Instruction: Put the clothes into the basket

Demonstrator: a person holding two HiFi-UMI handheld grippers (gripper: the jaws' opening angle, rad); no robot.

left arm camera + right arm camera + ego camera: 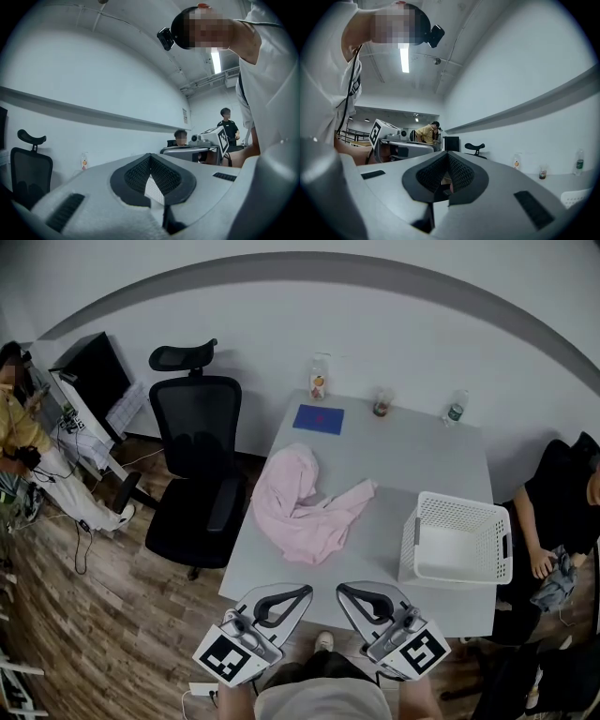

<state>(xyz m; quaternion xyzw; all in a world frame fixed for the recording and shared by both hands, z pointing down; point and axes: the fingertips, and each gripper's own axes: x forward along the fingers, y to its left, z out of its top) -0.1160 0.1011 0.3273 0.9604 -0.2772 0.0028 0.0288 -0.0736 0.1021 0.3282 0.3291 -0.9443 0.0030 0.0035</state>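
Left gripper [298, 594]: jaws pressed together with nothing between them, held just off the near edge of the table [412, 460]. Right gripper [349, 593]: jaws also closed and empty, just beside the left one off the same near edge. Neither touched any cloth.

Pink garment [305, 507] lay crumpled on the table's left half, with one sleeve stretched toward the table's middle. White basket [459, 563] stood upright at the table's near right corner, apart from the garment.

Blue pad [319, 418], bottle [320, 379], cup [382, 404] and water bottle [456, 409] stood along the table's far edge. Black office chair [192, 474] stood off the table's left side. Seated person [558, 507] was off the table's right side.
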